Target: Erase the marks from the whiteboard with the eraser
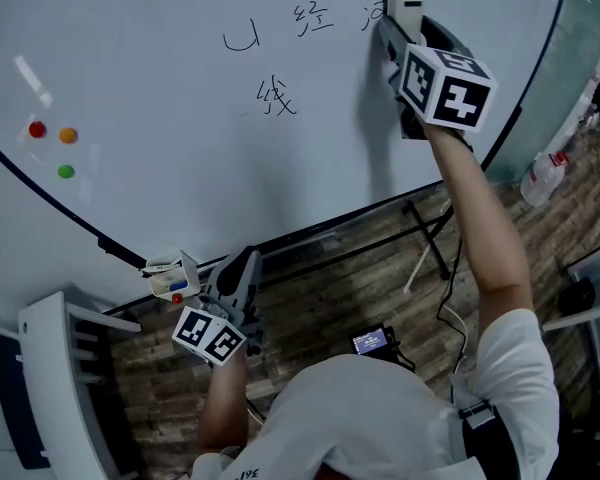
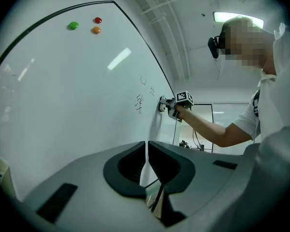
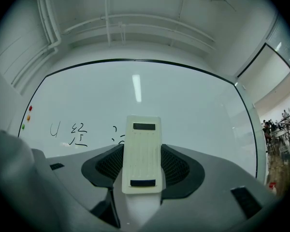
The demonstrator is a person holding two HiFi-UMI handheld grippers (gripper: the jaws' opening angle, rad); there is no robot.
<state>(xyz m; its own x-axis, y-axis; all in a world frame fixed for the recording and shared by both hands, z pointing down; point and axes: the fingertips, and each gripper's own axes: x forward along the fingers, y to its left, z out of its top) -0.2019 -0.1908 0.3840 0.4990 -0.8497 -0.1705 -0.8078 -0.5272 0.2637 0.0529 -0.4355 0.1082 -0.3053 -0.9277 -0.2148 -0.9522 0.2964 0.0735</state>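
Clamping eraser (image 3: 142,153) against whiteboard (image 1: 180,218), right gripper (image 3: 142,174) jaws, left gripper (image 2: 147,161) jaws together, lowered.

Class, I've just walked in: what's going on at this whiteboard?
A person is cleaning the whiteboard. The right gripper is shut on the eraser, pressed to the board over the rightmost written mark. Three marks to its left are not yet wiped. The left gripper hangs low, shut and empty.

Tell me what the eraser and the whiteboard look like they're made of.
Eraser: probably hard plastic, cream and matte, going by its ribbed moulded back. Whiteboard: smooth glossy white surface, perhaps coated steel or melamine; bright glare streaks show on it.
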